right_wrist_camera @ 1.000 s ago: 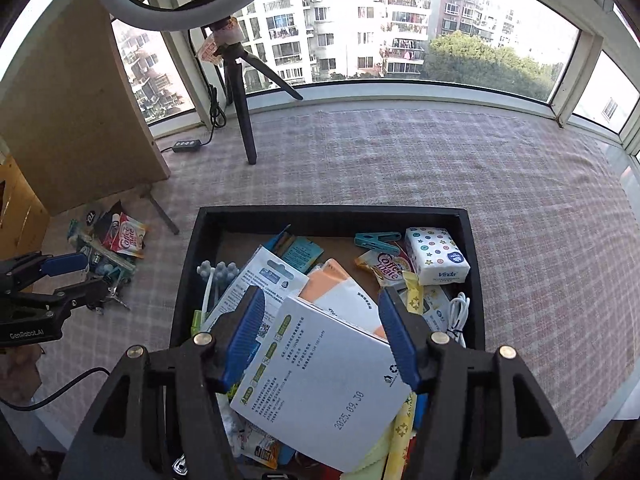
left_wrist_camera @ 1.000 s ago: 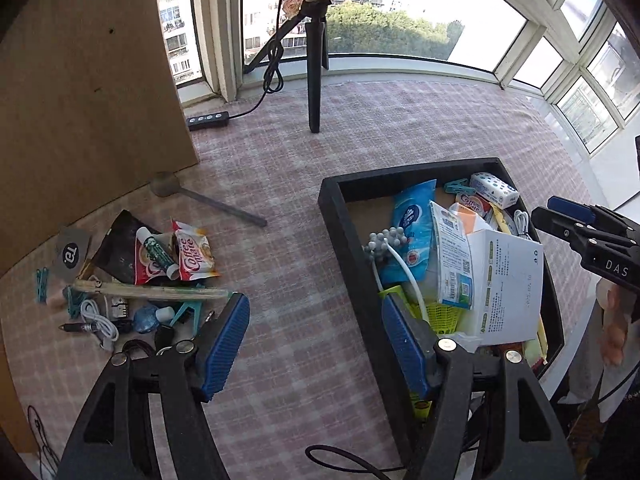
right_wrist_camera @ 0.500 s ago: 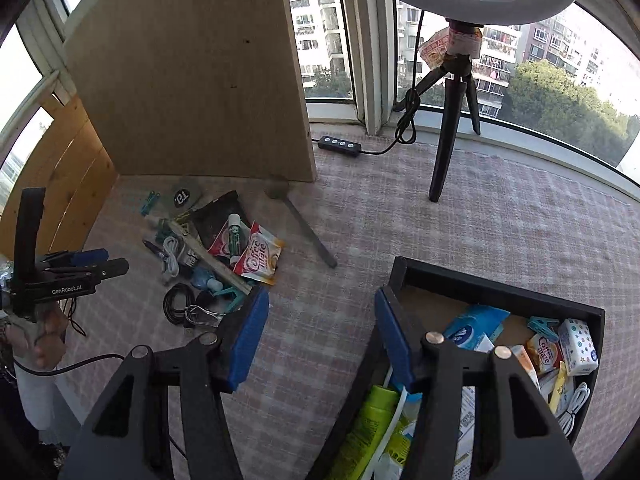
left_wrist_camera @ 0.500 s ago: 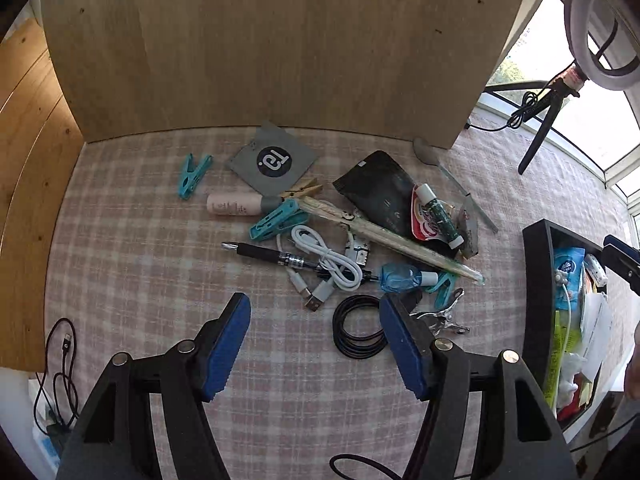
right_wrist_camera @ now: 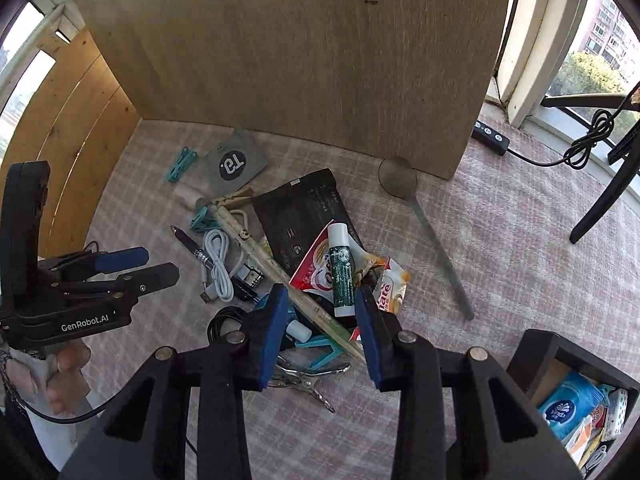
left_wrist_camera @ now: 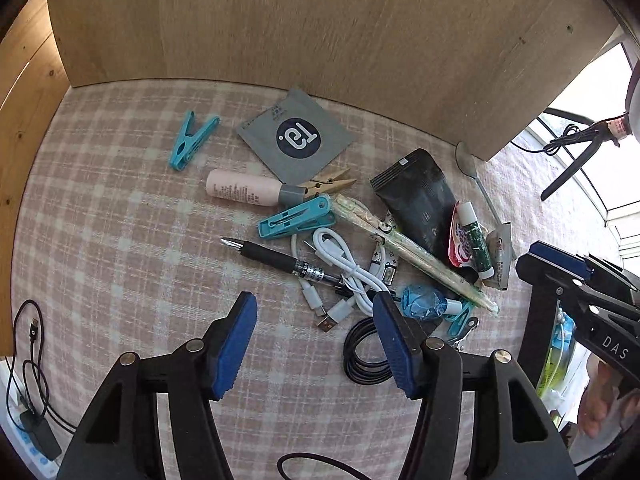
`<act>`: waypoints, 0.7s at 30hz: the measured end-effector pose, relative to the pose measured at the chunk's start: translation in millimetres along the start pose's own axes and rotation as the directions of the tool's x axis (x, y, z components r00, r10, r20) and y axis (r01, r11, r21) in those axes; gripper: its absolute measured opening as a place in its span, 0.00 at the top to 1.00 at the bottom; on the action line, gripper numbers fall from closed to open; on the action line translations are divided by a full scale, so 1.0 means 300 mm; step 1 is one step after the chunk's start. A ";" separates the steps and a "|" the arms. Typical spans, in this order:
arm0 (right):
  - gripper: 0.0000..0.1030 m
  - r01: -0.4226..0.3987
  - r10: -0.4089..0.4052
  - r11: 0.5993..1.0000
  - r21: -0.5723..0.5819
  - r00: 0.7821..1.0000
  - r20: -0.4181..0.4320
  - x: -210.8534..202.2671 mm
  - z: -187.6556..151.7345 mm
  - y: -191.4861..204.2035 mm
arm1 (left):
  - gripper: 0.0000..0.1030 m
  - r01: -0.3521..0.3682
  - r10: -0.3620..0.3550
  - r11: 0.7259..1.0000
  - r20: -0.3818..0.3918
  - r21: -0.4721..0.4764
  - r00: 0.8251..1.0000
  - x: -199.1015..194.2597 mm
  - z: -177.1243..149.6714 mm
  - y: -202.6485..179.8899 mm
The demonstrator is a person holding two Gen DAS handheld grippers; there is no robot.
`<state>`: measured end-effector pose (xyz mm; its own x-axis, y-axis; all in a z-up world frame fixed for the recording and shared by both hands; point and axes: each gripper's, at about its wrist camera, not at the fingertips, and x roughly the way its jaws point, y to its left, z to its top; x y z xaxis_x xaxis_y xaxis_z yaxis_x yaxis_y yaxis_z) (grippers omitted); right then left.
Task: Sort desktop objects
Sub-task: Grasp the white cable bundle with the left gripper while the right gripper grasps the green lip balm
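Note:
A heap of small objects lies on the checked cloth: a black pen [left_wrist_camera: 280,258], a white cable [left_wrist_camera: 344,264], a coiled black cable [left_wrist_camera: 362,356], a teal clip [left_wrist_camera: 296,218], a pink tube [left_wrist_camera: 244,192], a black pouch [left_wrist_camera: 420,200] and a green lip balm [right_wrist_camera: 341,276]. My left gripper [left_wrist_camera: 316,340] is open and empty, just in front of the white cable. My right gripper [right_wrist_camera: 320,336] is open and empty above the near end of the heap, by the lip balm and a long wrapped stick [right_wrist_camera: 280,268]. The black sorting box [right_wrist_camera: 576,396] holds several packets at the lower right.
A wooden board [left_wrist_camera: 320,32] stands behind the heap. A metal spoon [right_wrist_camera: 424,216] lies to the right. A tripod leg [right_wrist_camera: 600,200] and a power strip [right_wrist_camera: 490,136] are at the far right. A grey coaster [left_wrist_camera: 296,136] and a teal peg [left_wrist_camera: 192,140] lie near the board.
Both grippers have swung left from over the black box to the heap and moved closer to it. Both stay open and empty.

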<state>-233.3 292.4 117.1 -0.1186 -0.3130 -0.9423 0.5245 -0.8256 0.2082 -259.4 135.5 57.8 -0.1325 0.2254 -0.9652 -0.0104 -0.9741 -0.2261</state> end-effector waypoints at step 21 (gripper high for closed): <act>0.76 0.064 -0.066 0.998 -0.025 0.992 -0.108 0.153 0.071 -0.012 | 0.61 -0.009 0.006 1.000 -0.109 -0.025 0.994 0.167 0.063 -0.106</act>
<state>-258.5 271.1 78.7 -0.0613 -0.2049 -0.9769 0.5364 -0.8321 0.1409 -284.4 177.3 19.0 -0.0239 0.2200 -0.9752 0.0153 -0.9753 -0.2204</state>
